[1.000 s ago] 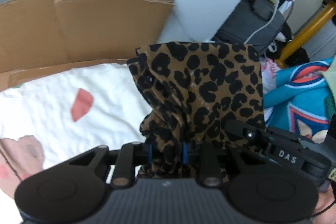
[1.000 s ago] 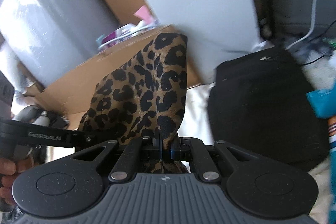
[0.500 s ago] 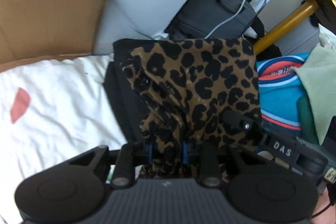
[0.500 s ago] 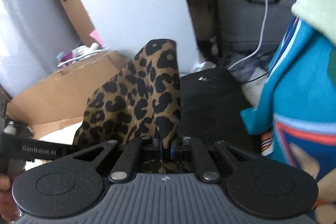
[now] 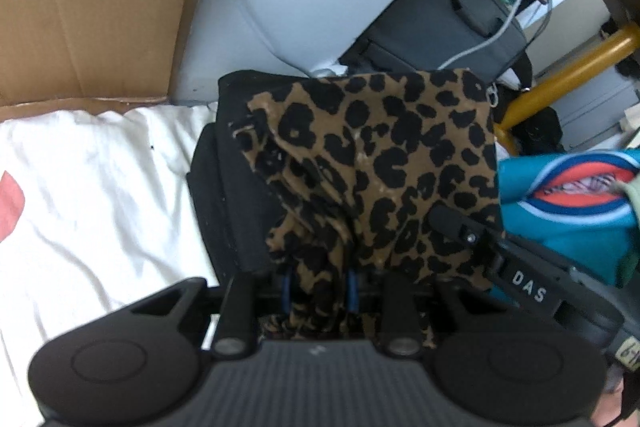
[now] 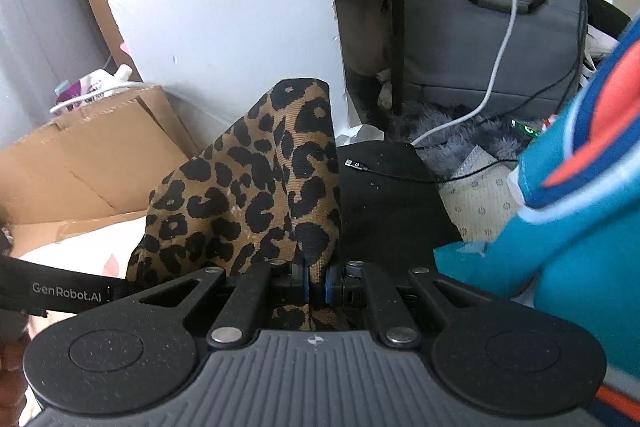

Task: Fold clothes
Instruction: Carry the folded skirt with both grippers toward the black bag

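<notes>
A leopard-print garment point(image 5: 384, 163) hangs folded between both grippers, above a black folded item point(image 5: 232, 195) on the white sheet point(image 5: 92, 195). My left gripper point(image 5: 318, 287) is shut on a bunched thick part of the leopard cloth, blue pads on either side. My right gripper point(image 6: 316, 283) is shut tight on a thin edge of the same leopard garment point(image 6: 256, 195), which stands up in a peak ahead of it. The right gripper's body point(image 5: 528, 287) shows at the right of the left wrist view.
A teal, orange and white garment point(image 6: 560, 219) lies to the right. A cardboard box point(image 5: 88, 23) stands at the back left, a grey laptop bag point(image 6: 488, 35) with a white cable behind. A yellow table leg point(image 5: 568, 75) rises at far right.
Both grippers carried the leopard garment to the right, away from the cardboard box, and now hold it over the black folded item near the teal garment. Both grips are unchanged.
</notes>
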`<action>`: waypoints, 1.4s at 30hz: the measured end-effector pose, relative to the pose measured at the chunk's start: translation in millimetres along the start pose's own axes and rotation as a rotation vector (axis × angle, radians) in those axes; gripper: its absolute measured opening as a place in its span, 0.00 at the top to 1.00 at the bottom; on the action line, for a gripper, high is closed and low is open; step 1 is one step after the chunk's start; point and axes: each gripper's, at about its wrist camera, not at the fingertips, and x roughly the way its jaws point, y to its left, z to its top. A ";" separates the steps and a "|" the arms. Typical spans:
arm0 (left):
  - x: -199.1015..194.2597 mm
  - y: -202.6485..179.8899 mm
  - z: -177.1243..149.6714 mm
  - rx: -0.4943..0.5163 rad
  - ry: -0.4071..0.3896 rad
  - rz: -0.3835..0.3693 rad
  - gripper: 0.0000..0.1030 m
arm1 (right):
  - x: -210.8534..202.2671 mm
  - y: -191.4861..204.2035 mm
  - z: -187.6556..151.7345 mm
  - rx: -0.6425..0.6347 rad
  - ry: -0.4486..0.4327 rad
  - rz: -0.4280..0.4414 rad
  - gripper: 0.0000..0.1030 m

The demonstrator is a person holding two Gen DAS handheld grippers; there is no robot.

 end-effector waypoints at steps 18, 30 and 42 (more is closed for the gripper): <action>36.1 29.7 46.6 -0.071 0.016 -0.026 0.74 | 72.7 -7.9 34.7 -0.026 0.021 0.001 0.94; 51.6 39.3 58.4 -0.083 0.019 0.000 0.74 | 97.4 -6.8 40.7 -0.040 0.021 0.008 0.94; 23.1 48.1 62.5 -0.033 0.016 0.133 0.61 | 75.4 -1.3 31.2 -0.106 -0.106 -0.033 0.64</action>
